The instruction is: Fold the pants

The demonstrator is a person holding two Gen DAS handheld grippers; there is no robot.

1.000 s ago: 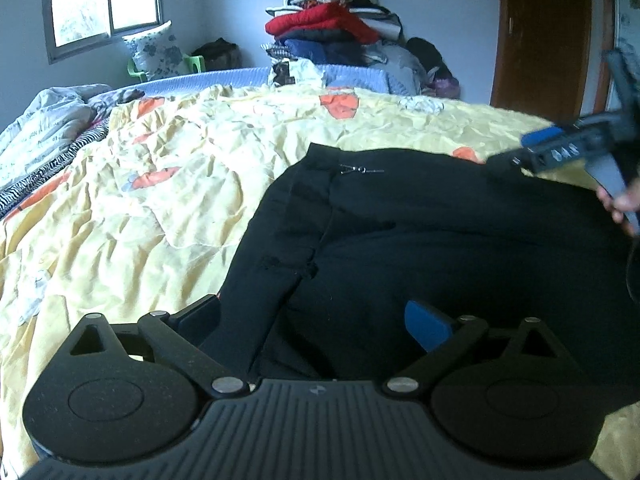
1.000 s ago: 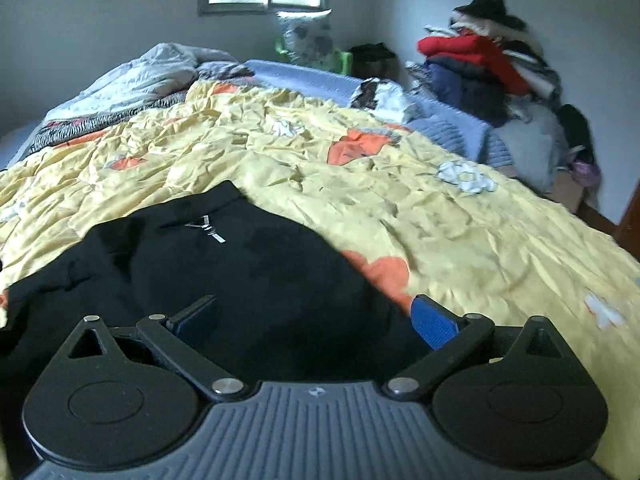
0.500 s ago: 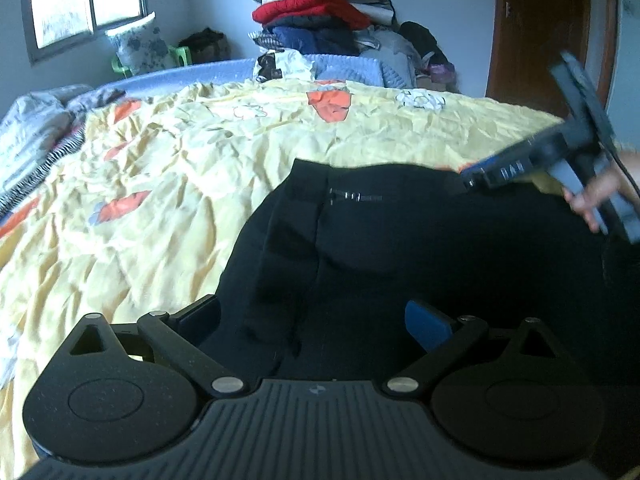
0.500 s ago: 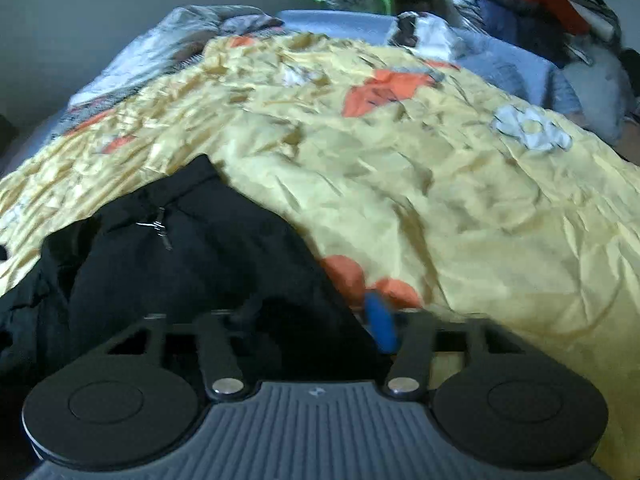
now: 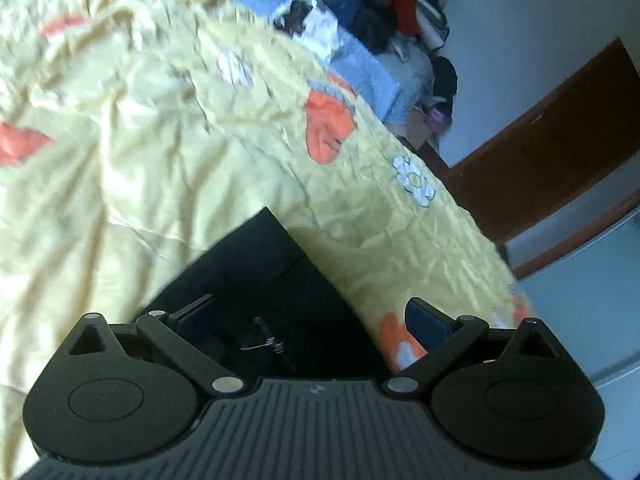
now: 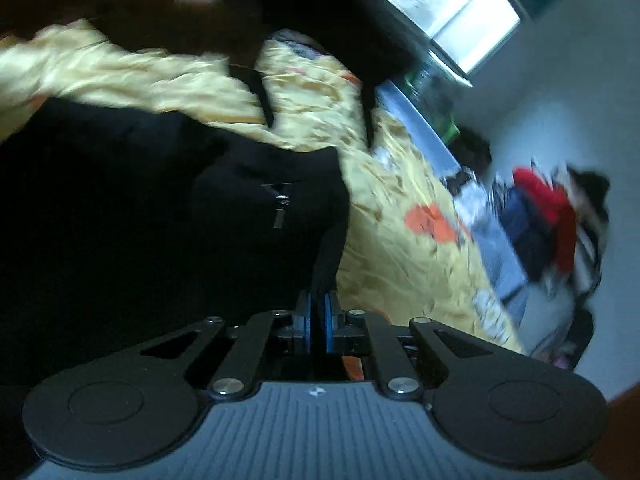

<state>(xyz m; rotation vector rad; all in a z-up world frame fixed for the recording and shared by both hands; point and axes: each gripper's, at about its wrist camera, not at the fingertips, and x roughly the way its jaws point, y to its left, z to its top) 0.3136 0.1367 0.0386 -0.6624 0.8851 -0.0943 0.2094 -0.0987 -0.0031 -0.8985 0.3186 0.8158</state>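
The black pants lie on a yellow quilt on the bed. In the left wrist view my left gripper is open, its blue pads wide apart over the pants' waist corner near a zipper pull. In the right wrist view my right gripper is shut on the edge of the pants, with black cloth pinched between the blue pads. The zipper pull shows just ahead of it. The view is tilted and blurred.
A pile of clothes sits at the far end of the bed, also in the right wrist view. A brown door stands to the right. A window is behind. A dark hand and the other tool fill the top left.
My right gripper has shut on the pants' edge and rolled sideways. My left gripper has swung toward the waist corner, tilted, and stays open.
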